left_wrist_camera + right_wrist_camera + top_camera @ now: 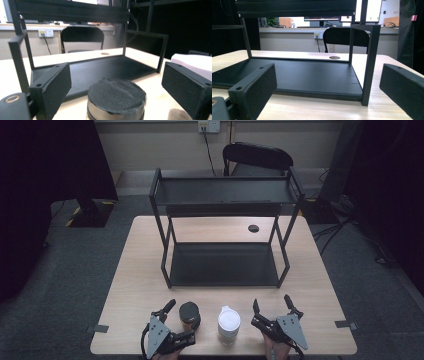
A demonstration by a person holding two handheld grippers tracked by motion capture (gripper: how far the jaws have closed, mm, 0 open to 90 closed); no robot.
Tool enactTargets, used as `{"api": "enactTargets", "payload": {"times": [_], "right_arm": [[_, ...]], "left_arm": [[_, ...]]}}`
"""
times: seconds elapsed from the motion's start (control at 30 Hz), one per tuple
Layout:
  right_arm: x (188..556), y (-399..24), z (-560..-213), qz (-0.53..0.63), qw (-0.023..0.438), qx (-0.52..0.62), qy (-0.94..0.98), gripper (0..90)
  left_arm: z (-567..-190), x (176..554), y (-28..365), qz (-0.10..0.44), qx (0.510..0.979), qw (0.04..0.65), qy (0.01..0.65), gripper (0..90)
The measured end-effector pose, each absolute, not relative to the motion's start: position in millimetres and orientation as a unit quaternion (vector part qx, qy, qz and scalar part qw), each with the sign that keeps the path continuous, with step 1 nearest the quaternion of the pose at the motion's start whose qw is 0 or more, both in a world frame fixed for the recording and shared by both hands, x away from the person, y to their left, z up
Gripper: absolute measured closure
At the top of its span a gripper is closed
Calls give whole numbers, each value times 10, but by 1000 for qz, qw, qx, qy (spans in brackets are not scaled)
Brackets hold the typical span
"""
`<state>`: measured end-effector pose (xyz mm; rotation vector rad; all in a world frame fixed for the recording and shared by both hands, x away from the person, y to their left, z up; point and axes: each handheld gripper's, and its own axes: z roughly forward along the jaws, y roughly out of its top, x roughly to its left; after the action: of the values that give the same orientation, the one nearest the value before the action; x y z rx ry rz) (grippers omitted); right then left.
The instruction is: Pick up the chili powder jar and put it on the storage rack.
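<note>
Right, straight ahead of me on the wooden table (310, 270) stands the black two-tier rack (225, 237), its lower shelf (223, 264) bare and flat, its upper shelf (222, 191) raised on thin black posts. Beyond the rack there's a round dark hole (253, 228) in the tabletop, and past the far edge a black chair (257, 157) sits against the wall, under a wall socket (208, 126) with a cable hanging down from it.

Closer to me, at the near edge, two containers stand side by side but apart: a dark-lidded cup (189, 315) on the left and a white-lidded cup (229, 323) to its right. Both are upright, both between my two tools.

Now my left gripper (176, 319) — jaws spread wide, and in the left gripper view the dark-lidded cup (116, 100) sits right between the two pads, centred, with clear space on either side. Neither pad touches it. The white-lidded cup (193, 62) peeks in behind my right-hand pad.

My right gripper (272, 302) is wide open too, holding nothing. It rests low near the table edge, just to the right of the white-lidded cup, not touching it. In the right gripper view I'm looking between the pads at the rack's near corner post (369, 65) and the lower shelf (299, 75) stretching away.
</note>
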<state>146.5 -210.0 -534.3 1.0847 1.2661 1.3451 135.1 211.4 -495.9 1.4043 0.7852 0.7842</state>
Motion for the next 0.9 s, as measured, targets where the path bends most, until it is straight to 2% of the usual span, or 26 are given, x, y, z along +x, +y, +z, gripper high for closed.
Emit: {"api": "enactTargets", "payload": {"times": [0.13, 0.53, 0.9], "right_arm": [[1465, -2098, -5343, 551, 479, 445, 518, 0], [1465, -2091, -5341, 550, 480, 446, 518, 0], [1464, -2086, -5340, 549, 481, 447, 517, 0]], "left_arm": [[-5002, 1372, 2083, 347, 617, 619, 340, 127], [-5064, 1441, 2081, 332, 630, 613, 343, 287], [-5082, 1467, 2059, 335, 634, 605, 347, 347]]}}
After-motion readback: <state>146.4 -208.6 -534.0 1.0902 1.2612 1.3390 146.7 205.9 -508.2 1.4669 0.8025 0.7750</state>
